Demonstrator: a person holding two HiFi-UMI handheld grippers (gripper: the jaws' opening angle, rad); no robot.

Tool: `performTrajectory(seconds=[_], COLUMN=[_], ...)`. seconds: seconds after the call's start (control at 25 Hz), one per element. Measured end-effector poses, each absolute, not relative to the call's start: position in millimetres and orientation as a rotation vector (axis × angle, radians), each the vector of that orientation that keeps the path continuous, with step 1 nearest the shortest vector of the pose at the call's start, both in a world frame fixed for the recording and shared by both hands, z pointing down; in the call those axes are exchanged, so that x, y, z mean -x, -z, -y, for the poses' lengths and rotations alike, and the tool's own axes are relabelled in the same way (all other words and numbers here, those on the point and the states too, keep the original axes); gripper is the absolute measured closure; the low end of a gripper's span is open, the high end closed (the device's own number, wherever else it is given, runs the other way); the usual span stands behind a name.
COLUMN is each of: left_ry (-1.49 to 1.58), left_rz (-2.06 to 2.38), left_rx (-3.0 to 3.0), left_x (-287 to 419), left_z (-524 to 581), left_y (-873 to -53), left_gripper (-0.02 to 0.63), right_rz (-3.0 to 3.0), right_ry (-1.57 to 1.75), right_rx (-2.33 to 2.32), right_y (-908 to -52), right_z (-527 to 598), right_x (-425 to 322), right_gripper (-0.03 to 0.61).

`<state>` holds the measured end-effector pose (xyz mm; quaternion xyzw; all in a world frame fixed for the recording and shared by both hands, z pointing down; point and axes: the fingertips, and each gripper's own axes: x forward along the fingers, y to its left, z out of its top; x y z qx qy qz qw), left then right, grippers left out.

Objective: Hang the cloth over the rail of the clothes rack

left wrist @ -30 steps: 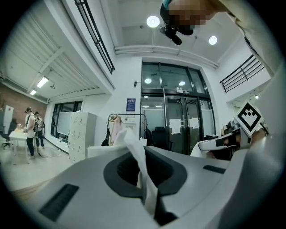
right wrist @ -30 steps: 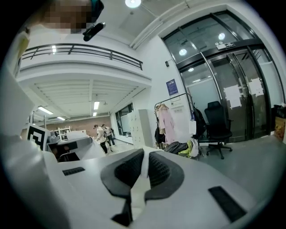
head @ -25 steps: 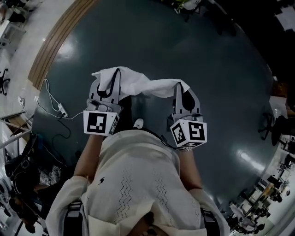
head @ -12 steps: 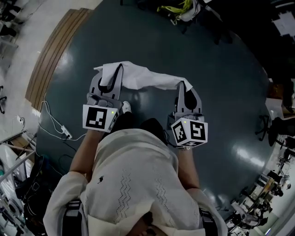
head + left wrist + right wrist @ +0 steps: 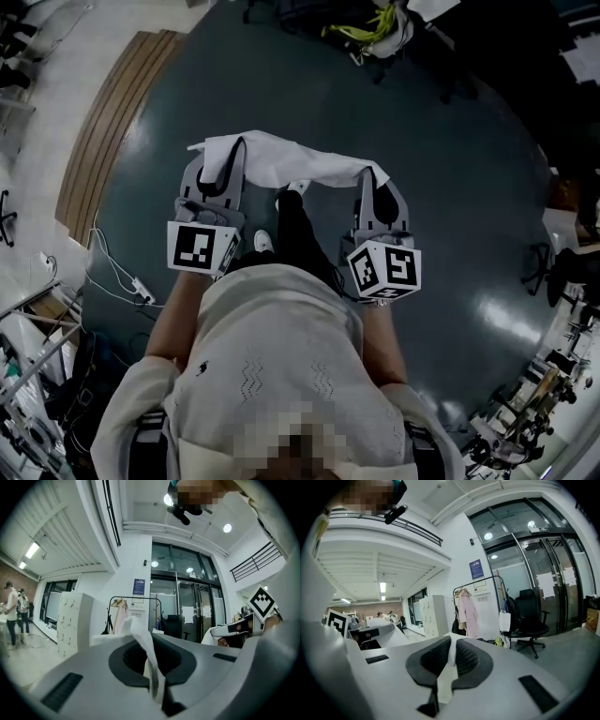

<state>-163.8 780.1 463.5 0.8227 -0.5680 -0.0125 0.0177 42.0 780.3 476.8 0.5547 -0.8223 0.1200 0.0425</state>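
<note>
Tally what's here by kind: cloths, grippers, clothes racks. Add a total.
white cloth: 1
grippers: 2 (left gripper, right gripper), both clamped on the cloth
clothes rack: 1
Total: 4

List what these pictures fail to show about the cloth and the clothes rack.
- The clothes rack: outside the head view; small and distant in both gripper views.
- The cloth: the head view shows only its top side; how far it hangs is hidden.
- Gripper views: the left gripper and right gripper each show only a pinched strip of it.
</note>
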Motion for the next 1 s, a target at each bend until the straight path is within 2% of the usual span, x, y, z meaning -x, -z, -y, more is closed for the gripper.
performTrajectory(seconds=[0.24,0.64,1.0], left_ry=[0.015,-0.124,-0.111], left_rz=[1.790,1.795,1.836], left_rx=[-2.538,-2.565,-2.495], left_x=[167.6,128.4,127.0], left_z=[-687.7,-484.9,-381.5], left_y=[-469.9,-459.3,-471.2], left_gripper=[0.598,0.598,0.598], right_rz=[2.530,2.581,2.579], right_ry=[-0.402,-0.444,-0.524], right_rx=[-1.693,-1.686,-1.631], right_y=[-488.7,-481.8,-493.5], right_z=[-684.4,-466.6,-364.1], right_x=[-45.2,-89.2,-87.1], right_gripper=[0.554,0.554,0.554])
